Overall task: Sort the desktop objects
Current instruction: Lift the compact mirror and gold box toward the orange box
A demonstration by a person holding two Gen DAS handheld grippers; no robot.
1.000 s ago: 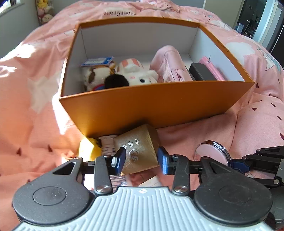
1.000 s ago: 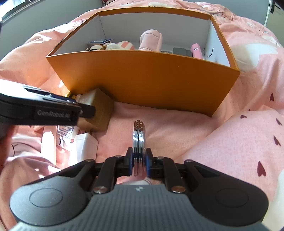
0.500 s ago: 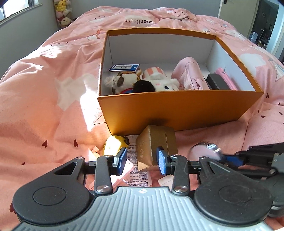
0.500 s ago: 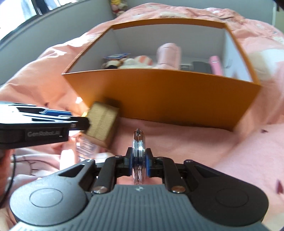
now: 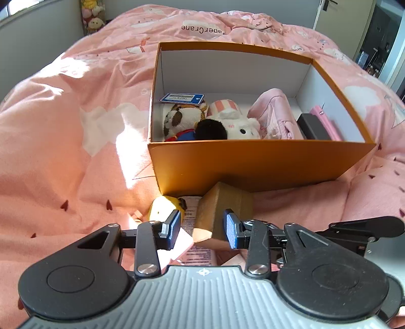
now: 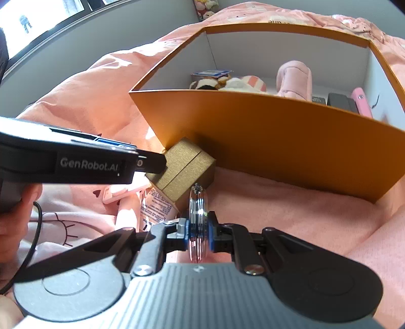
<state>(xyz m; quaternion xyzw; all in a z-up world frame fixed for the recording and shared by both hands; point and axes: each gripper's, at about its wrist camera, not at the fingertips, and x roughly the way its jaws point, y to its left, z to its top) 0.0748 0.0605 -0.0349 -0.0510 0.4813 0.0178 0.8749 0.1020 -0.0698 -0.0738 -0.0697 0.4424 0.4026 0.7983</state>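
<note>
An orange box (image 5: 253, 164) (image 6: 291, 141) stands on the pink bed, holding plush toys (image 5: 212, 124), a pink pouch (image 5: 276, 116), a black case (image 5: 314, 129) and a blue card (image 5: 182, 98). A gold cube box (image 5: 222, 210) (image 6: 184, 169) lies against the orange box's front wall. My left gripper (image 5: 202, 227) is open, its pads on either side of the gold box's near end. My right gripper (image 6: 198, 232) is shut on a round compact mirror (image 6: 198, 210), held on edge above the blanket, right of the gold box.
A yellow toy (image 5: 164, 205), a printed packet (image 5: 197, 238) (image 6: 157, 207) and a pink flat item (image 6: 121, 192) lie on the blanket beside the gold box. Plush toys (image 5: 92, 17) sit by the far wall. The left gripper's body (image 6: 76, 162) crosses the right wrist view.
Both grippers have risen and pulled back from the orange box, so more of its inside shows. The right gripper still holds the mirror; the left stays open around the gold box.
</note>
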